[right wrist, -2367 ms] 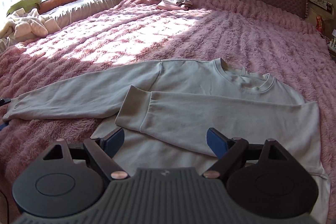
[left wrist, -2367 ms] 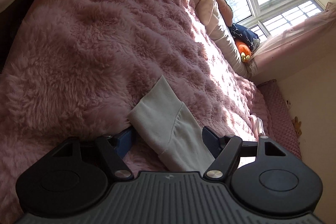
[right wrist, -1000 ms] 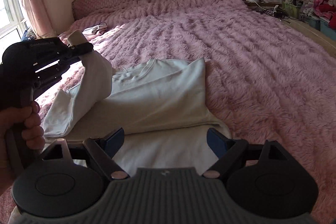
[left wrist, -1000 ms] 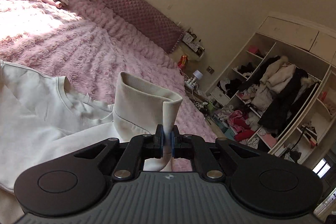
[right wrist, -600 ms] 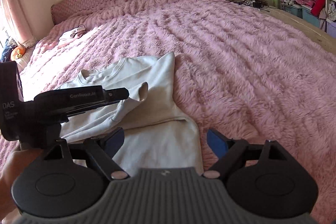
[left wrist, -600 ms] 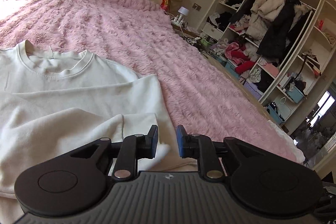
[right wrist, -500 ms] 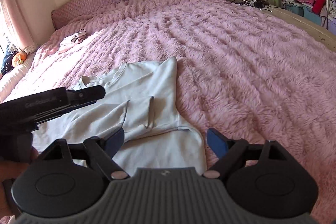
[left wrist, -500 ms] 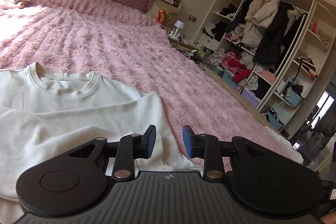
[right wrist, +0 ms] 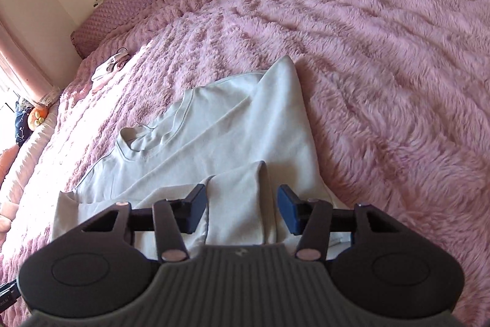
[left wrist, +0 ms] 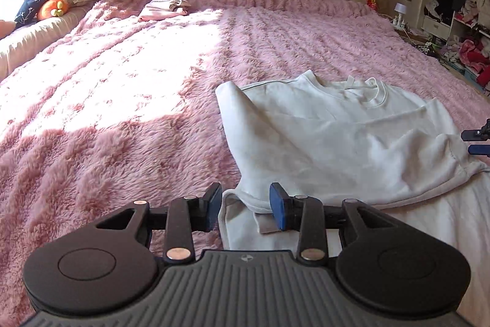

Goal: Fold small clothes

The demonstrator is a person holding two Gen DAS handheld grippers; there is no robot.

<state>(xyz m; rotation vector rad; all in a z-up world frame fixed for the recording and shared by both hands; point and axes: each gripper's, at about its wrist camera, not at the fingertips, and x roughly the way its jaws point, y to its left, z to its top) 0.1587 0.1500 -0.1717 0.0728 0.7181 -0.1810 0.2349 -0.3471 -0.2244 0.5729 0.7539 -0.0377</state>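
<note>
While the pale sweatshirt (left wrist: 330,137) lies flat on the pink fluffy bedspread (left wrist: 122,100) with both sleeves folded in across its body, the left gripper (left wrist: 246,206) hovers over its near left edge, jaws partly apart and gripping nothing. A fold of the lower hem area sits between and just beyond its blue pads (left wrist: 277,206), which do not press on it (they opened about a second ago and have barely widened since). The neckline lies ahead and to the right of this gripper. The right gripper (right wrist: 242,209) hangs over the garment's near right side, jaws moderately open and just now closing in, with a folded sleeve cuff (right wrist: 239,198) between the pads but not pinched. From it, the collar lies ahead and left.
</note>
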